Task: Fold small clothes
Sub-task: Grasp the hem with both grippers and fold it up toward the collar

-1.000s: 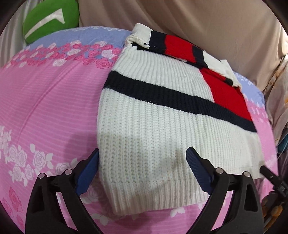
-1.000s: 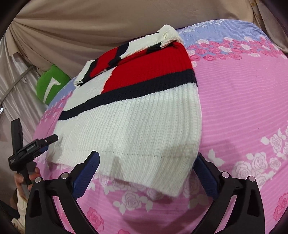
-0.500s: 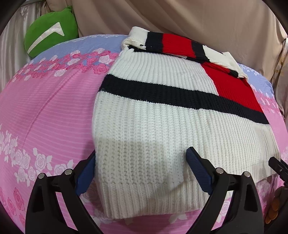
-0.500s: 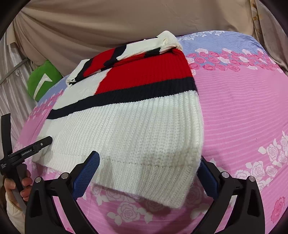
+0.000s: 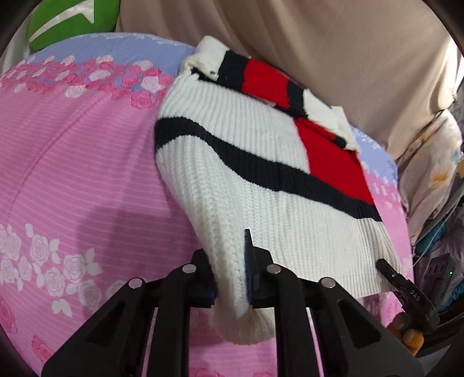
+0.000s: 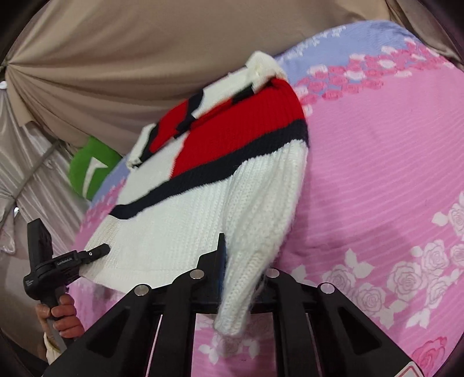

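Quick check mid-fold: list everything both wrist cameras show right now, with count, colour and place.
sweater: one, white knit with a navy stripe and red blocks, lying on the bedspread, its near hem bunched up at both corners
bedspread: one, pink with white and pink roses and a lilac band at the far edge, under the sweater
cushion: one, green with a white mark, beyond the far edge of the bedspread
curtain: beige drape behind the bed
left tool: one, black with blue pads, jaws closing on the sweater's near left hem corner
right tool: one, black with blue pads, jaws closing on the near right hem corner
hand: one, gripping the left tool's handle
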`<state>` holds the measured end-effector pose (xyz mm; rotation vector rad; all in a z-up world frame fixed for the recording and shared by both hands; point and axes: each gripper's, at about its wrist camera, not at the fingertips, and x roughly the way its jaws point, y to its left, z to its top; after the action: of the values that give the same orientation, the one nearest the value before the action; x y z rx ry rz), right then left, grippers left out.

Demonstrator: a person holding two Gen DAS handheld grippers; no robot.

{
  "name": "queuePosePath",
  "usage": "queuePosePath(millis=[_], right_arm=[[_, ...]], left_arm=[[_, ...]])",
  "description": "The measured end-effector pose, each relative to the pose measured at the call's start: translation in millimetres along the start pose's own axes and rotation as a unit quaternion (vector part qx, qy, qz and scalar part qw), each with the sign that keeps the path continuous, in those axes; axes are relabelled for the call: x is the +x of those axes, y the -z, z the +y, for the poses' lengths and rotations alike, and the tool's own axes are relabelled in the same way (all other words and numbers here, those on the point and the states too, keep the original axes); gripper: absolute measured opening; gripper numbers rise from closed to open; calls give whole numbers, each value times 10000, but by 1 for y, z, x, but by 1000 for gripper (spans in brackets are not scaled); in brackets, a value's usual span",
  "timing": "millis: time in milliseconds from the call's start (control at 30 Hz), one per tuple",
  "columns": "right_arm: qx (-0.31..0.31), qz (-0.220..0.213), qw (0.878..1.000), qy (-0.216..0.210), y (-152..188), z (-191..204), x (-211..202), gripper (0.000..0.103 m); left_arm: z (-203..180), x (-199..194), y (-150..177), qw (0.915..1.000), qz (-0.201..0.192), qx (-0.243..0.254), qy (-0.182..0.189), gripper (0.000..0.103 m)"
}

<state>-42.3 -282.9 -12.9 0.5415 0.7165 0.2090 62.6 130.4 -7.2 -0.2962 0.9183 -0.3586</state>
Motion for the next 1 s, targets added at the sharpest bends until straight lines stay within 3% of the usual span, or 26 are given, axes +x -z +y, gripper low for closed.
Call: queuePosePath(millis=[300,433,567,667,767,900,967,1000], right_arm=[[-887,-487,9944,-312,43,24,-93,9],[-1299,-697,9867,-680,69,34,-151,9],[-1506,-1101,9765,-1080,70,55,-198,9],[-1365,-1344,9733,-1262,39,60,-197,9],[-1136,-1369,9763,-1236,-9,55,-165,9],[-799,-973,9890,-783,-89,37,-70,12],[-482,-791,9938,-615,-119,21,-25,16],[-262,-762,9954,-518,-134,9,-4,16]], left_arm=[[-19,-101,50,9953,-561,660,430,11],[-20,-159,85,9866,-920,1094,791,11],[-24,-210,94,9759,-1417,1256,1083,11],[-35,-216,70,9718,-1615,1392,1004,12],[-43,-186,20,9743,-1496,1428,895,13],[-50,-102,-67,9791,-1412,1464,-62,23],[-47,-57,-106,9782,-1404,1408,-601,41],[-42,-37,-124,9748,-1527,1251,-1040,51]])
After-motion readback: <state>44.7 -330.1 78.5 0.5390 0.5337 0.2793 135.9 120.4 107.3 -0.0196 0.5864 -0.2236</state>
